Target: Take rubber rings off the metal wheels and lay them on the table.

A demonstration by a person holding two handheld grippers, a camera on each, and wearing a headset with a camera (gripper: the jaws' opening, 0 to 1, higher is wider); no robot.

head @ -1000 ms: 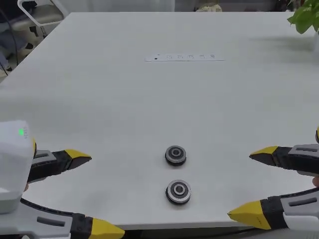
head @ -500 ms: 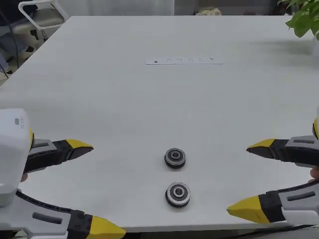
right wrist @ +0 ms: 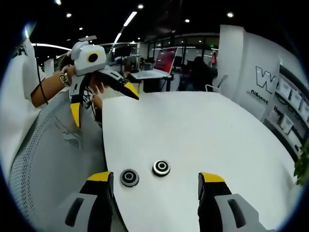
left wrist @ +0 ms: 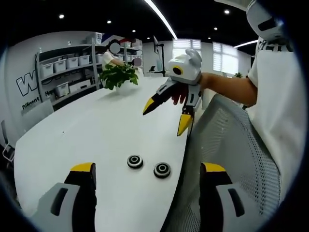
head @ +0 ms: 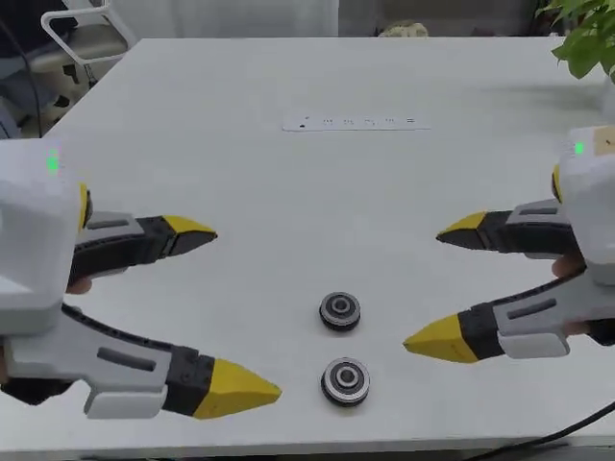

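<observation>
Table (head: 288,192): L tongs (head: 246,312), R tongs (head: 423,286) wide open, empty, flanking far wheel (head: 339,311), near wheel (head: 346,380)

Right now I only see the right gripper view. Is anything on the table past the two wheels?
Observer: Yes. The head view shows a thin strip lying flat on the table, well beyond the wheels, toward its middle.
Operator: Am I touching a wheel?
Observer: No. From above, bare table lies between the right gripper and both wheels, which sit to its left.
</observation>
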